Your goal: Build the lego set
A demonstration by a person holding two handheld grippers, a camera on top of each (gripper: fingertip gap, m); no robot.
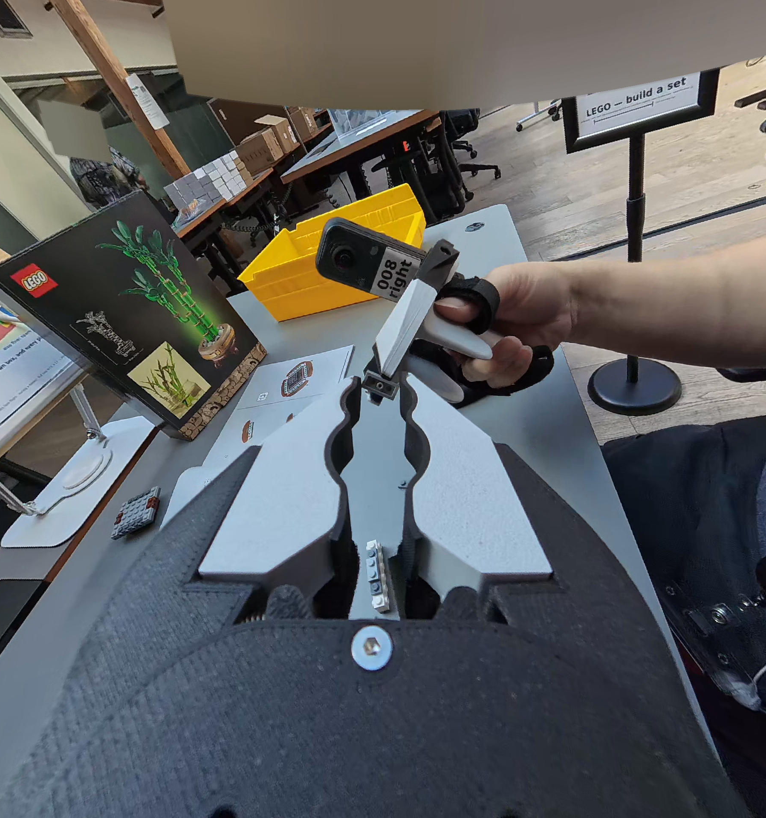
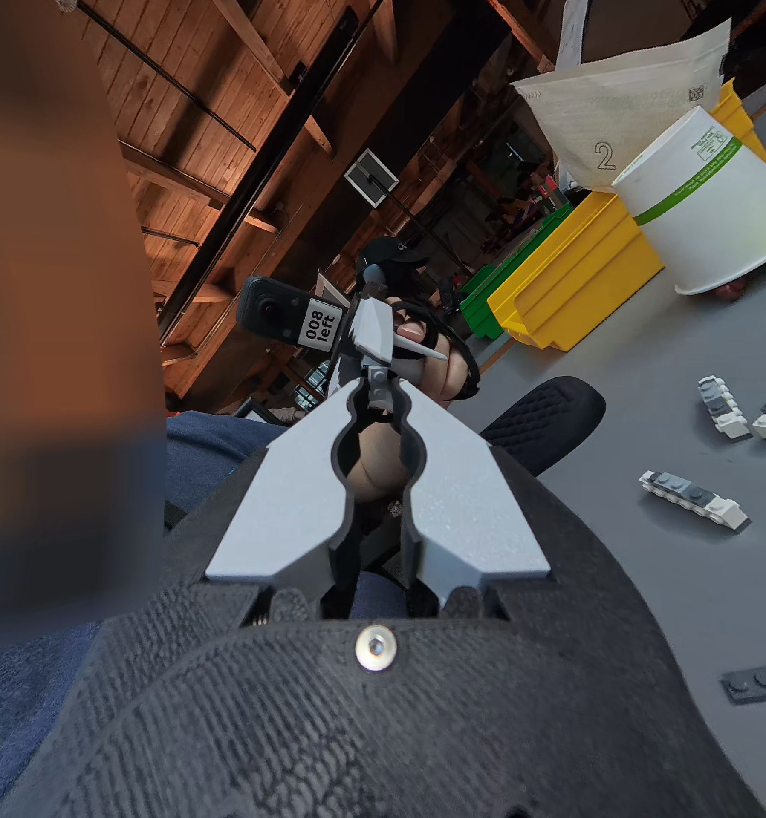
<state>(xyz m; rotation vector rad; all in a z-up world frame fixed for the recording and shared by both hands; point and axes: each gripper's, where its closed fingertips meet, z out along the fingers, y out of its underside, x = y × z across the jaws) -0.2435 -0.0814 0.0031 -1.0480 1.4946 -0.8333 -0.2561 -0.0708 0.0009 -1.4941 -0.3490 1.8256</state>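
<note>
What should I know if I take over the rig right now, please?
Left gripper: shut on a small grey piece, held in the air.
Right gripper: shut on the same small bit, tip to tip with the left.
On the table: grey-and-white strips, a square grey build, a dark plate, the booklet.
Done: those sub-builds.
Left: seat the held piece, then probably join the strips, per the booklet.

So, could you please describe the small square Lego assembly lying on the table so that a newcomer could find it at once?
Start at the big black Lego box standing on the grey table in the left wrist view. Just in front of it, beside the white stand base, lies the square assembly. It is a flat grey studded plate with small red pieces at its corners, unlike the narrow grey and white strip nearby.
</note>
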